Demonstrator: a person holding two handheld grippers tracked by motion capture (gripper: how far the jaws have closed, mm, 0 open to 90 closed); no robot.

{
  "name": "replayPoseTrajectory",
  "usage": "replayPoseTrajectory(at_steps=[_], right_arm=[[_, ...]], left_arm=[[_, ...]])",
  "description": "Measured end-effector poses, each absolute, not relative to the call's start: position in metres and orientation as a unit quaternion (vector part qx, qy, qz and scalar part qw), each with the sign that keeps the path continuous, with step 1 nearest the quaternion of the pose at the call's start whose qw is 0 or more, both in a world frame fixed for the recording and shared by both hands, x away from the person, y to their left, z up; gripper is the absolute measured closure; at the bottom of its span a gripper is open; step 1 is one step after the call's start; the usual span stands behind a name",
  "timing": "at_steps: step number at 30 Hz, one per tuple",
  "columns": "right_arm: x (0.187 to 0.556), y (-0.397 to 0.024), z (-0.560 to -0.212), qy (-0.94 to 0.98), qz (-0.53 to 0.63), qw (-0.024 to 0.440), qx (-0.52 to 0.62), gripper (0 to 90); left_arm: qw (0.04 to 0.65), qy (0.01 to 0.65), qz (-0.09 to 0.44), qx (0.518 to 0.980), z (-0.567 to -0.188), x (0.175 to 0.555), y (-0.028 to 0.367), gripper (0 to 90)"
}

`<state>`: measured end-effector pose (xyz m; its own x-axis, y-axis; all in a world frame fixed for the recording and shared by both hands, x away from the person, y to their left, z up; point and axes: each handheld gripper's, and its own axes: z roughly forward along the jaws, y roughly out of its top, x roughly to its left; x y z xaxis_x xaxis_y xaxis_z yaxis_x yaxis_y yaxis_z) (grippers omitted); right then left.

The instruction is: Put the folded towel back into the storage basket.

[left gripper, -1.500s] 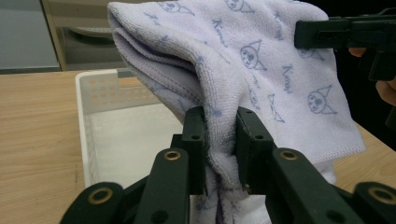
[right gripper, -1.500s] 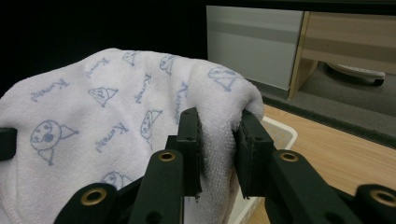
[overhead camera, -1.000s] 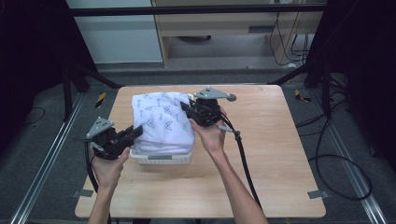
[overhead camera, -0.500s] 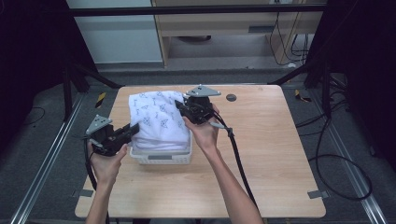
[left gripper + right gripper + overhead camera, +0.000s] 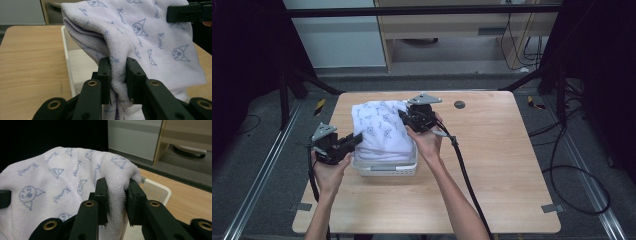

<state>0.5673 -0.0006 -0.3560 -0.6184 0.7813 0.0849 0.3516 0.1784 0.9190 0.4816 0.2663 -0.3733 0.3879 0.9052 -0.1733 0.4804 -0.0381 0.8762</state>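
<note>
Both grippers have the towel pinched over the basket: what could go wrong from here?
1. The left gripper and right gripper each pinch only a narrow fold of the folded towel; a fold may slip out and the stack unfold.
2. The towel looks wider than the white basket, so edges may drape over its rim instead of settling inside.
3. Uneven lowering may tip the light basket.

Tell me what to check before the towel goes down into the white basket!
1. Left gripper pinching the towel: ok, cloth is squeezed between its fingers.
2. Right gripper pinching the towel: ok, a fold sits between its fingers.
3. Towel is over the basket: ok, it sits right above it.
4. Towel stays folded: ok, layers are stacked in the left gripper view.
5. Towel edges inside the basket rim: not ok, the cloth hangs past the far rim.
6. Room at the basket's bottom: cannot tell, the towel hides most of it.
</note>
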Motion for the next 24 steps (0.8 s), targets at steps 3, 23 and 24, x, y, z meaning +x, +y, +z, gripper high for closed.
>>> replayPoseTrajectory(at_steps=[3,23,24], right_arm=[[0.569,-0.001,-0.359,0.740,0.510,0.209,0.385,73.8],[0.580,0.006,-0.383,0.752,0.484,0.207,0.396,73.6],[0.580,0.007,-0.383,0.753,0.481,0.206,0.398,73.6]], left_arm=[[0.470,0.507,0.222,0.687,-0.376,0.484,0.265,74.9],[0.443,0.521,0.214,0.697,-0.397,0.496,0.263,74.9],[0.440,0.523,0.212,0.699,-0.400,0.497,0.262,74.9]])
